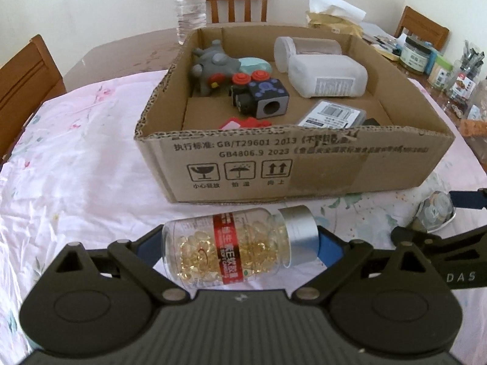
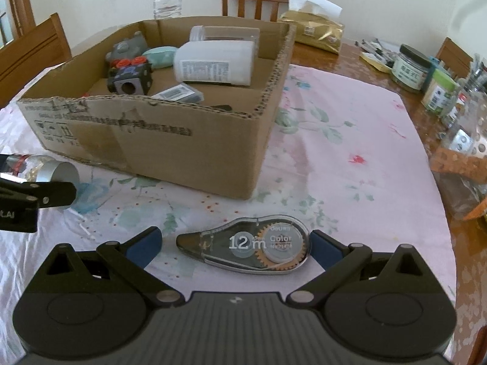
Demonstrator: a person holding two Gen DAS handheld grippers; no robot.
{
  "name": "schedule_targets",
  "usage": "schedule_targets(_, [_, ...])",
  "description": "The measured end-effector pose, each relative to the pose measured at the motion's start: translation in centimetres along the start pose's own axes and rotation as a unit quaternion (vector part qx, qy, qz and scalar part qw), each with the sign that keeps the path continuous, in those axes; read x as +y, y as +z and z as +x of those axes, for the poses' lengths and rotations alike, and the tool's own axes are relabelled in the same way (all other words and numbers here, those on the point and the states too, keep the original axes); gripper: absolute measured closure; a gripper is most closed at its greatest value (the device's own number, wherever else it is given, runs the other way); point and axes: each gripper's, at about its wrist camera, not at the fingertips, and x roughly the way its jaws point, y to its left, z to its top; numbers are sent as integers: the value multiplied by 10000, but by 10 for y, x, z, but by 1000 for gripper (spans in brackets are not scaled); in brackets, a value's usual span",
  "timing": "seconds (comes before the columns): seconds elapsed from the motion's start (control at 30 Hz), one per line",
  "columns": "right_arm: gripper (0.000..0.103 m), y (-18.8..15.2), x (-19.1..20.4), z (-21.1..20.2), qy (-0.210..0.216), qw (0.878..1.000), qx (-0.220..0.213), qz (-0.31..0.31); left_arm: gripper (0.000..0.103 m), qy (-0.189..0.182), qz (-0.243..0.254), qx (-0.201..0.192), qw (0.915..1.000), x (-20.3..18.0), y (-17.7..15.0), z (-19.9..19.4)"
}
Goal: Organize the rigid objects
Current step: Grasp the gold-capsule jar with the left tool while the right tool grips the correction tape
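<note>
- A round table (image 2: 350, 70) is seen, spread with a pink flowered cloth (image 1: 76, 158) that leaves the far wooden edge bare.
- A low, open cardboard box (image 1: 274, 164) is set on the cloth toward the far edge of the table.
- Inside the box are seen a grey toy (image 1: 213, 67), a dark cube with a round hole (image 1: 268, 100), a white plastic container (image 1: 328, 79) on its side, and a small flat case (image 1: 331, 117) near the front wall.
- A clear capsule bottle (image 1: 231, 249) with a silver cap and red label is laid on its side on the cloth, just before the front wall of the box.
- The left gripper (image 1: 240, 243) is held wide around this bottle, one blue pad beside the base and the other beside the cap; whether the pads press on it cannot be told.
- A correction tape dispenser (image 2: 252, 249) is laid flat on the cloth near the table's near edge, before the box's right front corner.
- The right gripper (image 2: 234, 243) is spread around it: a clear gap is seen at the pointed end, while the other pad is just beside the rounded end.
- Jars and clutter (image 2: 411, 67) are gathered along the right edge of the table, and a water bottle (image 1: 190, 3) is stood at the far edge.
</note>
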Motion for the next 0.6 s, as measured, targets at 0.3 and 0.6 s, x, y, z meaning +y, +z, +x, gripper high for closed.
schedule_targets(0.3, [0,-1,-4,-1,68,9999,-37,-94,5,83,137,-4,9999,-4,-1,1])
schedule_targets(0.6, [10,0,-1,-5,39,10000,-33,-53,5,129,135,5,9998,-5,0,0])
